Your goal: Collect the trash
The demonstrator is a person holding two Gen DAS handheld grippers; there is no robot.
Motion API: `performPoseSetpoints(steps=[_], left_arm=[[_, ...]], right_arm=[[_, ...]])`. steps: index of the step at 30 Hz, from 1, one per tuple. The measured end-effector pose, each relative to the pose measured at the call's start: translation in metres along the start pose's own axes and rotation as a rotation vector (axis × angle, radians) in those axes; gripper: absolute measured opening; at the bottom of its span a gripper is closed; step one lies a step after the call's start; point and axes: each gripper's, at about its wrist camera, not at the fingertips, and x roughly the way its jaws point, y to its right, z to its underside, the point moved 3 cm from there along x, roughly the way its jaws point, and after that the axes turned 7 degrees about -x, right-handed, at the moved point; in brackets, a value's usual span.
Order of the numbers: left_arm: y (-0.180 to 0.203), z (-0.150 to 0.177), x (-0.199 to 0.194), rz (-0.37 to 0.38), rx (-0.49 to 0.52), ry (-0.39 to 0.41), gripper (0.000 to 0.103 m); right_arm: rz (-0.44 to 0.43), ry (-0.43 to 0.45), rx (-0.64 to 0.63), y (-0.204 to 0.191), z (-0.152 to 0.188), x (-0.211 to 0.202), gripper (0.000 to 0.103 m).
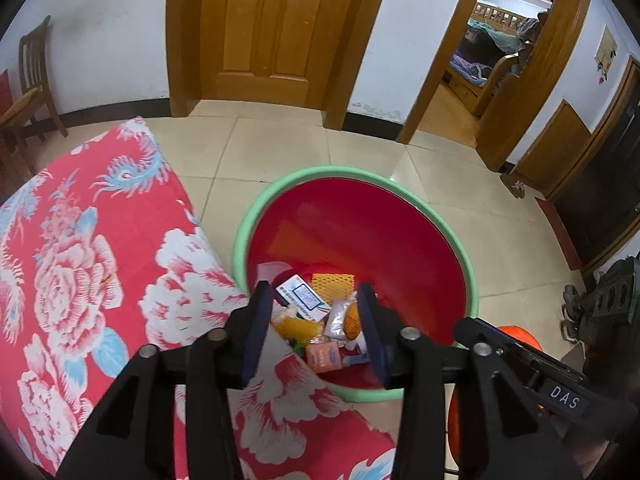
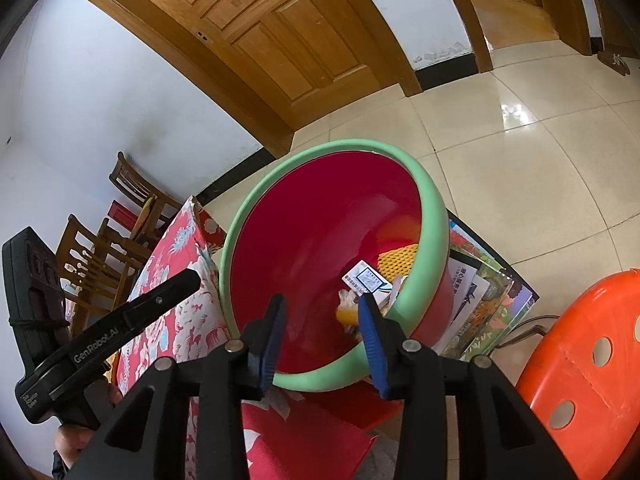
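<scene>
A red bin with a green rim (image 1: 440,216) stands on the floor beside the table and holds trash: a white and blue box (image 1: 304,296), yellow foam netting (image 1: 333,283), a silver wrapper (image 1: 338,318) and an orange packet (image 1: 325,356). The bin (image 2: 434,216) also fills the right wrist view, with the box (image 2: 368,278) inside. My left gripper (image 1: 314,300) is open and empty above the bin's near edge. My right gripper (image 2: 322,310) is open and empty over the bin's near rim. The left gripper's body (image 2: 104,332) shows at the left of the right wrist view.
A table under a red floral cloth (image 1: 80,272) lies left of the bin. An orange plastic stool (image 2: 580,360) stands at the right. Picture books (image 2: 486,304) lie under the bin's right side. Wooden chairs (image 2: 104,240) stand by the wall. A wooden door (image 1: 272,28) is behind.
</scene>
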Motion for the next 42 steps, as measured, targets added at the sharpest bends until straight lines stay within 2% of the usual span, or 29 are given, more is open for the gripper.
performPoseSetpoints(steps=[2, 6, 10, 13, 20, 26, 29, 33, 38, 42], left_arm=[[-0.005, 0.001, -0.006, -0.016, -0.012, 0.010, 0.055], [-0.016, 0.004, -0.020, -0.032, -0.038, 0.029, 0.058], [-0.031, 0.009, -0.037, -0.057, -0.060, 0.046, 0.068], [-0.043, 0.010, -0.050, -0.080, -0.080, 0.066, 0.069], [-0.075, 0.020, -0.087, -0.129, -0.145, 0.129, 0.079], [-0.094, 0.032, -0.112, -0.156, -0.173, 0.158, 0.082], [-0.103, 0.039, -0.125, -0.192, -0.189, 0.168, 0.082], [-0.119, 0.050, -0.140, -0.224, -0.221, 0.186, 0.082], [-0.130, 0.065, -0.160, -0.250, -0.241, 0.212, 0.089], [-0.138, 0.079, -0.172, -0.277, -0.265, 0.218, 0.090]], right_arm=[[-0.002, 0.002, -0.007, -0.004, 0.000, -0.002, 0.045], [-0.012, 0.010, -0.029, -0.017, 0.001, -0.008, 0.051], [-0.029, 0.023, -0.060, -0.032, 0.002, -0.016, 0.056], [-0.045, 0.035, -0.087, -0.046, 0.003, -0.022, 0.062], [-0.076, 0.036, -0.162, -0.078, 0.015, -0.030, 0.070], [-0.087, 0.036, -0.219, -0.104, 0.028, -0.037, 0.074], [-0.083, 0.040, -0.237, -0.115, 0.036, -0.041, 0.083], [-0.093, 0.037, -0.265, -0.131, 0.048, -0.044, 0.086], [-0.099, 0.039, -0.305, -0.148, 0.060, -0.049, 0.088], [-0.109, 0.041, -0.334, -0.161, 0.067, -0.052, 0.093]])
